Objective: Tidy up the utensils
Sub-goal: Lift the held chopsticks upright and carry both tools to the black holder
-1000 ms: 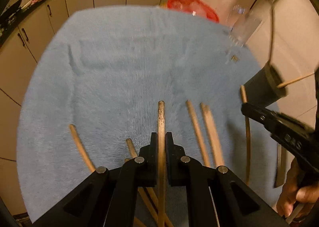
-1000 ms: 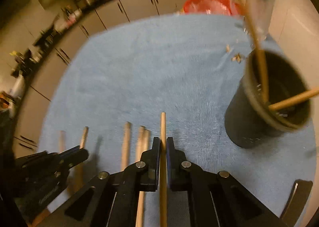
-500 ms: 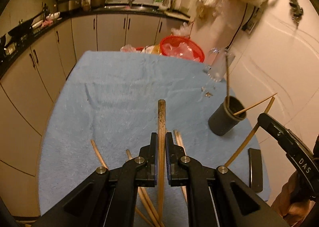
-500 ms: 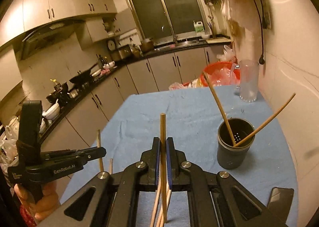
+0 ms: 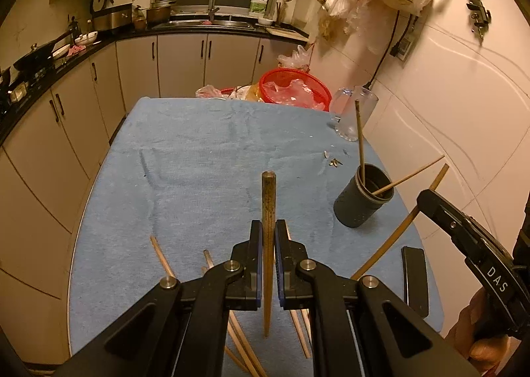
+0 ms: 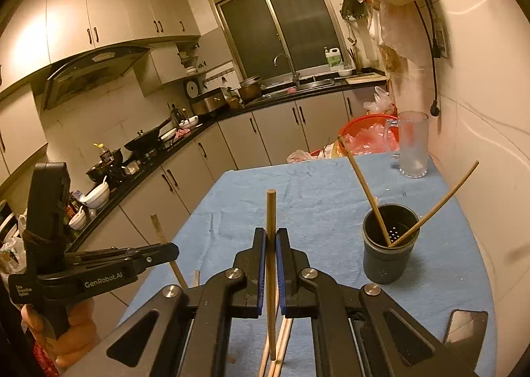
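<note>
My left gripper (image 5: 268,228) is shut on a dark-stained wooden chopstick (image 5: 268,191) and holds it upright above the blue cloth. My right gripper (image 6: 271,234) is shut on a pale wooden chopstick (image 6: 271,208), also raised. A dark round utensil holder (image 5: 362,199) stands at the right of the table and holds two chopsticks; it also shows in the right wrist view (image 6: 389,242). Several loose chopsticks (image 5: 162,257) lie on the cloth under the grippers. The right gripper's body (image 5: 463,244) with its chopstick shows at the right of the left wrist view.
A blue cloth (image 5: 198,158) covers the table. A glass mug (image 6: 412,145) and a red basket (image 5: 294,88) stand at the far end. A black phone (image 5: 414,277) lies at the right near edge. A wall runs along the right; kitchen cabinets (image 5: 66,112) stand to the left.
Both grippers have lifted away from the cloth, each with its chopstick, and tilted up so the kitchen comes into view. The holder now sits farther below and ahead.
</note>
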### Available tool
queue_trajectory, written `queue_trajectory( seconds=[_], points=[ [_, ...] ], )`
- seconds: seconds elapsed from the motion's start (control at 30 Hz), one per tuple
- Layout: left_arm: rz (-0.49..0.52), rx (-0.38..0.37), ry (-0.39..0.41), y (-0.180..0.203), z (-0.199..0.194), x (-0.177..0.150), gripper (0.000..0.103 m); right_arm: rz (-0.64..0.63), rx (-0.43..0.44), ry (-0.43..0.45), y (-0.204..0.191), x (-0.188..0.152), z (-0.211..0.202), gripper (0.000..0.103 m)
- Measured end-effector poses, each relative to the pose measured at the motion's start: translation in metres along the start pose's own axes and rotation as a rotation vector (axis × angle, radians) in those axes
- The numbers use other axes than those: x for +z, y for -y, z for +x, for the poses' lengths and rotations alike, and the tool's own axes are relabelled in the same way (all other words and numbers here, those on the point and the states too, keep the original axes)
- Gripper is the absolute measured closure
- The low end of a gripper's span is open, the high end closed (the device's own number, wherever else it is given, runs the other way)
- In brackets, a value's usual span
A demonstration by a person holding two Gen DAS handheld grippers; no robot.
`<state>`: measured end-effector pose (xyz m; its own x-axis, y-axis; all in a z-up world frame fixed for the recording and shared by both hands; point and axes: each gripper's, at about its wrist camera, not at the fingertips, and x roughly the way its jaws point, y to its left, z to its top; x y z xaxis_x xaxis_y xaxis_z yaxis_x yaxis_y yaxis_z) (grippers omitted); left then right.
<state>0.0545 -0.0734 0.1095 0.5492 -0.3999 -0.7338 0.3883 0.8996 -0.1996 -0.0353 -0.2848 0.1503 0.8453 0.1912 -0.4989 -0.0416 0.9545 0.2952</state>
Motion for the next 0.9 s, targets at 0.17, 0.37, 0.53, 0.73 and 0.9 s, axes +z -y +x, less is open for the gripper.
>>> queue_trajectory(
  seconds=[0.17,0.37,0.53,0.73,0.9],
  points=[
    [-0.004,0.004,-0.004,0.002,-0.001,0.000,0.096,0.004,0.004,0.014,0.002,0.003,-0.006,0.097],
    [-0.005,0.006,-0.003,0.002,-0.004,-0.004,0.096,0.023,-0.011,0.026,0.010,0.003,-0.015,0.097],
    [-0.003,0.002,0.015,0.002,-0.013,-0.004,0.096,0.021,-0.015,0.041,0.009,0.004,-0.023,0.097],
    [-0.005,-0.009,0.038,0.001,-0.024,-0.004,0.096,0.028,-0.011,0.047,0.007,0.004,-0.028,0.097],
    [-0.005,-0.010,0.047,0.002,-0.030,-0.003,0.096,0.026,-0.017,0.060,0.008,0.004,-0.033,0.097]
  ],
)
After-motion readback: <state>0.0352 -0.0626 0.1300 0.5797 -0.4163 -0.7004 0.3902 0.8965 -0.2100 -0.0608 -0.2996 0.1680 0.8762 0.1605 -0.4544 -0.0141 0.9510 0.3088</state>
